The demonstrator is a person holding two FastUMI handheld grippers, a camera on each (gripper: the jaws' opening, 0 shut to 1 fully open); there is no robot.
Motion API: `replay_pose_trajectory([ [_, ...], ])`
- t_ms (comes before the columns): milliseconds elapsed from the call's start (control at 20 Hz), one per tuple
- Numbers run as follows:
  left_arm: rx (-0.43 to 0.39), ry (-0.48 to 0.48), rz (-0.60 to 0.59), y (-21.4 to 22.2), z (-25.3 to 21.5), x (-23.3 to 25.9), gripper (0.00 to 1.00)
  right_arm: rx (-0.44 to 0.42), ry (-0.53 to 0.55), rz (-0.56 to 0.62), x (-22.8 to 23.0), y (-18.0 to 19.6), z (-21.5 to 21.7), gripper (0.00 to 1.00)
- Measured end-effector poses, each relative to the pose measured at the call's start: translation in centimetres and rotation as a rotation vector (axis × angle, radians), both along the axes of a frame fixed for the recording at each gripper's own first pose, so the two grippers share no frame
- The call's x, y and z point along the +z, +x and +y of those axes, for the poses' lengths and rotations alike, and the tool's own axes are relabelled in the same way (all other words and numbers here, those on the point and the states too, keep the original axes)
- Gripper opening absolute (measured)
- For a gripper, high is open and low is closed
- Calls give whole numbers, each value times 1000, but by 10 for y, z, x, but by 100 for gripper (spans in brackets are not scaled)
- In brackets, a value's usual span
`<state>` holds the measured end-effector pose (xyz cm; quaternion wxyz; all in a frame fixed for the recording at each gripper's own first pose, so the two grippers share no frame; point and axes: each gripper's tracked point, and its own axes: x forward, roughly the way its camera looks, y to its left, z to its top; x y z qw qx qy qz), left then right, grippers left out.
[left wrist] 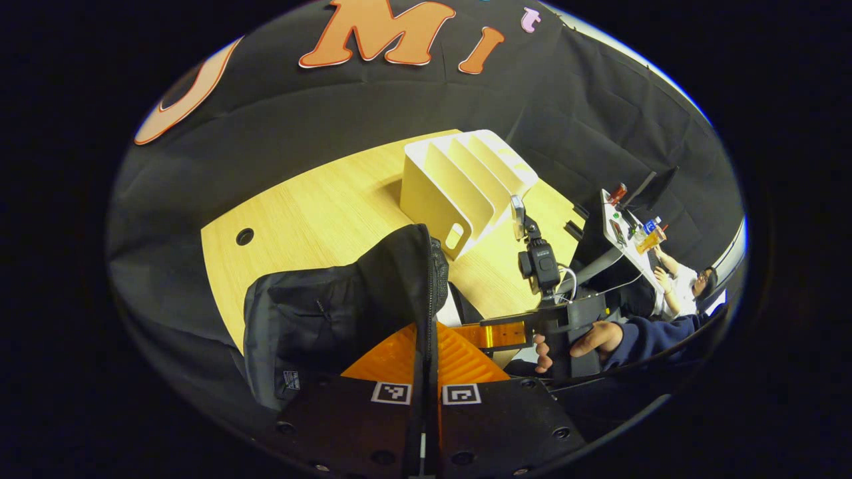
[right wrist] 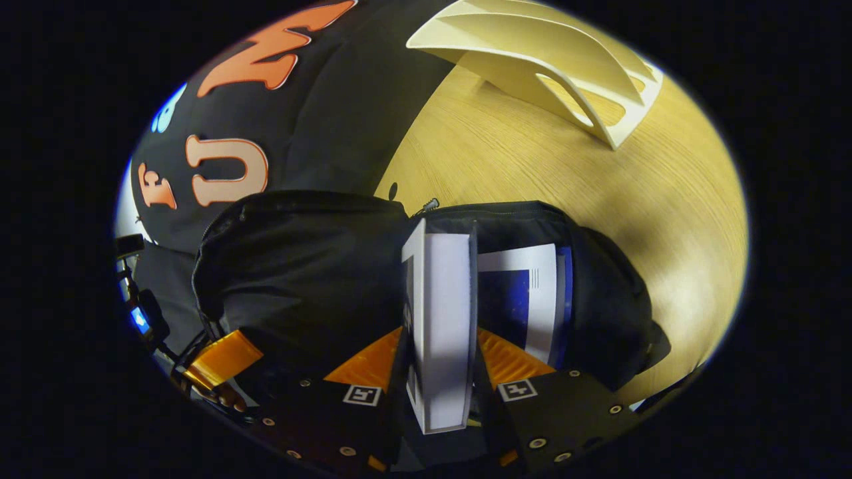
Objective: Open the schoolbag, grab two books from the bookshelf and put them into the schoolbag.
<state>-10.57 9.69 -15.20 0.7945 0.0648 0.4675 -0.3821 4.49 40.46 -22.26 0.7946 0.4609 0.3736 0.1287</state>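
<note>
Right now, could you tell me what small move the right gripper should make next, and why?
Probably lower the book further into the schoolbag. The right gripper pinches it upright over the opening, beside the other book already inside, while the left gripper clamps the bag's edge.

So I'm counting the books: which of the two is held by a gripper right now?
The white book, upright between the right gripper fingers. The blue-covered book already sits inside the schoolbag, untouched.

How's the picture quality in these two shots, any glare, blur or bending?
Left gripper view: sharp, fisheye curves the table edge. Right gripper view: bright glare washes the table's right side, the bookshelf bows, and the close book looks slightly soft.
</note>
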Motion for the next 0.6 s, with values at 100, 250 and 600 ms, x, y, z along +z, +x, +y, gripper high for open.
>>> replay_pose_trajectory([
  [100, 17, 3, -7, -3, 1, -1, 3, 19, -47, -4, 2, -1, -10, 75],
  [250, 56, 18, -4, -7, -2, -5, 3, 31, -98, -28, 8, -7, -31, 81],
  [600, 141, 87, -14, -16, -21, -18, 3, 65, -219, -89, 35, -16, -96, 95],
])
